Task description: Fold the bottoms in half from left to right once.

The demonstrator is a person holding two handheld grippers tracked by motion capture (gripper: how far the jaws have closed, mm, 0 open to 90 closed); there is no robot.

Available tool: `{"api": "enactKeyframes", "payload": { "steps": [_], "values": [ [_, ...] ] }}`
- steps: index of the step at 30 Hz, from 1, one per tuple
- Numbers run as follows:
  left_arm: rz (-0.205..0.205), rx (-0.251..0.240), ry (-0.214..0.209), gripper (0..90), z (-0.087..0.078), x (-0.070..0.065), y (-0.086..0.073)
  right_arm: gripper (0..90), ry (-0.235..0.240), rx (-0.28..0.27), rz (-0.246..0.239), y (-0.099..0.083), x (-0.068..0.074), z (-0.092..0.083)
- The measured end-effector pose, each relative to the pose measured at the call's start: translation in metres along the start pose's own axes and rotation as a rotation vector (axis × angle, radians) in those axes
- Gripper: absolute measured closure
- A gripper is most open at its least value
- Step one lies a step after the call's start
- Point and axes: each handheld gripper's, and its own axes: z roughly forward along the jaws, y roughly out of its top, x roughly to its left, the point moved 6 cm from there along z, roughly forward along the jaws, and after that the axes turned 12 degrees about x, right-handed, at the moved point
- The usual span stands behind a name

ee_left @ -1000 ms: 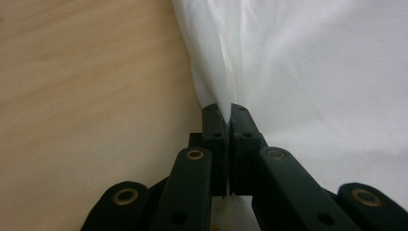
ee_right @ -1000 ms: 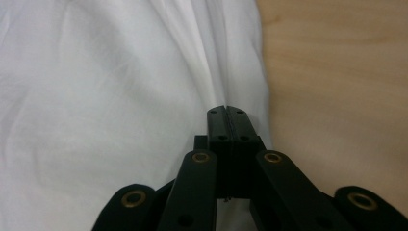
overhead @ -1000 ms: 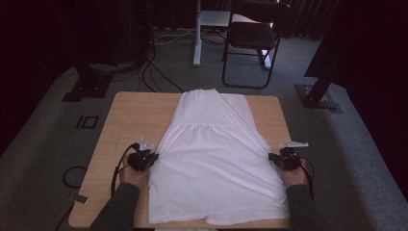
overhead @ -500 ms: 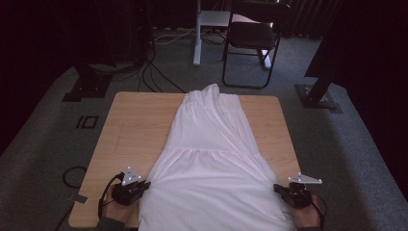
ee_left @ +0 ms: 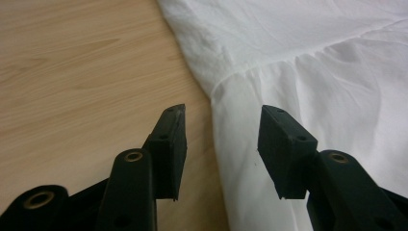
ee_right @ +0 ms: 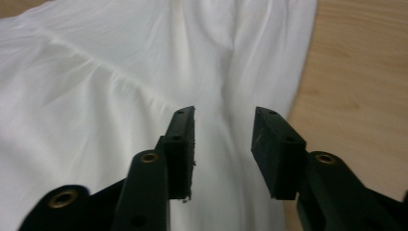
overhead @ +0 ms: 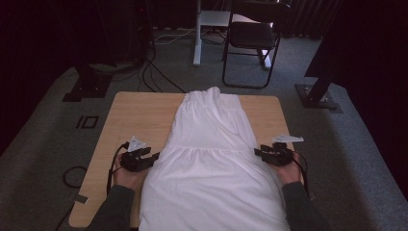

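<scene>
White dress (overhead: pixel 211 163): spread flat down the middle of the tabletop (overhead: pixel 139 115), narrow top near the far edge, wide skirt running over the near edge.
Dress edges: the left side runs just beside the left gripper; the right side nearly reaches the right edge of the tabletop.
Left gripper (overhead: pixel 153 157): at the dress's left edge by the waist seam, jaws just been opening and now spread, nothing pinched; in the left gripper view (ee_left: pixel 222 126) the cloth edge lies below the gap.
Right gripper (overhead: pixel 257 152): at the right waist, jaws likewise just opened, parted above the cloth (ee_right: pixel 224 129), gripping nothing.
Open room: a broad bare strip of wood along the left edge; only a thin strip on the right.
</scene>
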Motion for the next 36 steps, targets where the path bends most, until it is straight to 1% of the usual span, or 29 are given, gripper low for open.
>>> {"api": "enactKeyframes", "payload": {
  "steps": [1, 2, 3, 6, 7, 8, 9, 10, 11, 12, 13, 14, 15, 16, 17, 18, 19, 20, 21, 22, 23, 24, 25, 27, 28, 31, 32, 35, 36],
  "values": [
    [0.005, 0.000, -0.003, 52.6, 0.004, 0.000, 0.002, 54.0, 0.004, 0.010, -0.001, 0.009, -0.001, 0.011],
    [0.006, 0.011, -0.018, 52.6, 0.011, -0.001, 0.005, 53.6, 0.014, 0.017, -0.002, 0.014, -0.001, 0.018],
    [0.008, 0.020, -0.016, 52.4, 0.015, -0.002, 0.006, 52.4, 0.027, 0.022, -0.001, 0.021, -0.001, 0.027],
    [0.018, 0.046, -0.030, 51.7, 0.028, -0.007, 0.009, 51.1, 0.046, 0.045, 0.010, 0.033, -0.002, 0.047],
    [0.020, 0.049, -0.033, 51.3, 0.030, -0.008, 0.009, 50.5, 0.059, 0.073, 0.019, 0.035, -0.003, 0.056],
    [0.019, 0.053, -0.037, 50.8, 0.033, -0.011, 0.009, 52.3, 0.063, 0.095, 0.023, 0.035, -0.003, 0.061],
    [0.023, 0.059, -0.039, 50.2, 0.035, -0.012, 0.009, 65.2, 0.066, 0.139, 0.017, 0.033, -0.003, 0.069],
    [0.026, 0.066, -0.037, 49.6, 0.037, -0.013, 0.008, 74.7, 0.071, 0.164, 0.003, 0.031, -0.003, 0.073],
    [0.026, 0.072, -0.039, 48.9, 0.038, -0.014, 0.007, 84.9, 0.057, 0.174, -0.009, 0.031, -0.003, 0.073],
    [0.030, 0.081, -0.043, 48.4, 0.039, -0.015, 0.006, 87.5, 0.024, 0.160, -0.018, 0.032, -0.004, 0.069],
    [0.034, 0.084, -0.045, 47.8, 0.040, -0.016, 0.006, 88.1, -0.003, 0.125, -0.025, 0.036, -0.005, 0.062],
    [0.046, 0.091, -0.048, 46.7, 0.042, -0.018, 0.005, 88.3, -0.013, 0.088, -0.022, 0.040, -0.006, 0.055],
    [0.051, 0.098, -0.046, 46.0, 0.042, -0.019, 0.005, 88.5, -0.021, 0.017, -0.010, 0.047, -0.009, 0.040],
    [0.057, 0.108, -0.046, 45.9, 0.044, -0.020, 0.004, 88.6, -0.032, -0.023, 0.001, 0.050, -0.011, 0.031],
    [0.060, 0.113, -0.051, 45.2, 0.045, -0.022, 0.003, 88.6, -0.068, -0.072, 0.020, 0.054, -0.015, 0.018],
    [0.066, 0.120, -0.059, 45.2, 0.047, -0.024, 0.001, 88.5, -0.094, -0.090, 0.024, 0.055, -0.017, 0.011],
    [0.072, 0.125, -0.055, 45.2, 0.048, -0.026, 0.000, 88.3, -0.132, -0.097, 0.028, 0.053, -0.021, 0.006],
    [0.076, 0.136, -0.055, 45.3, 0.051, -0.028, -0.002, 88.2, -0.151, -0.089, 0.034, 0.050, -0.024, 0.005],
    [0.077, 0.136, -0.061, 45.4, 0.052, -0.029, -0.003, 87.7, -0.165, -0.059, 0.048, 0.042, -0.029, 0.011],
    [0.072, 0.127, -0.065, 45.4, 0.052, -0.031, -0.004, 87.6, -0.163, -0.033, 0.058, 0.036, -0.032, 0.016],
    [0.070, 0.129, -0.068, 45.4, 0.052, -0.030, -0.004, 87.0, -0.168, 0.010, 0.070, 0.026, -0.037, 0.027],
    [0.063, 0.132, -0.074, 45.4, 0.051, -0.030, -0.004, 86.8, -0.163, 0.031, 0.083, 0.020, -0.040, 0.034],
    [0.063, 0.131, -0.078, 45.3, 0.050, -0.030, -0.004, 86.0, -0.144, 0.061, 0.108, 0.011, -0.044, 0.045],
    [0.052, 0.109, -0.078, 44.6, 0.045, -0.027, 0.000, 85.8, -0.141, 0.082, 0.129, 0.005, -0.047, 0.054],
    [0.041, 0.087, -0.074, 44.3, 0.041, -0.024, 0.005, 85.6, -0.145, 0.090, 0.132, 0.004, -0.048, 0.057],
    [0.022, 0.050, -0.065, 43.7, 0.035, -0.020, 0.019, 83.4, -0.161, 0.105, 0.131, 0.003, -0.048, 0.059],
    [0.020, 0.042, -0.066, 43.6, 0.034, -0.020, 0.028, 82.4, -0.165, 0.108, 0.132, 0.003, -0.048, 0.059],
    [0.031, 0.055, -0.075, 41.6, 0.043, -0.024, 0.047, 81.7, -0.164, 0.109, 0.132, 0.003, -0.048, 0.059],
    [0.038, 0.060, -0.074, 41.5, 0.050, -0.027, 0.055, 81.7, -0.167, 0.109, 0.129, 0.003, -0.048, 0.059]
  ]
}}
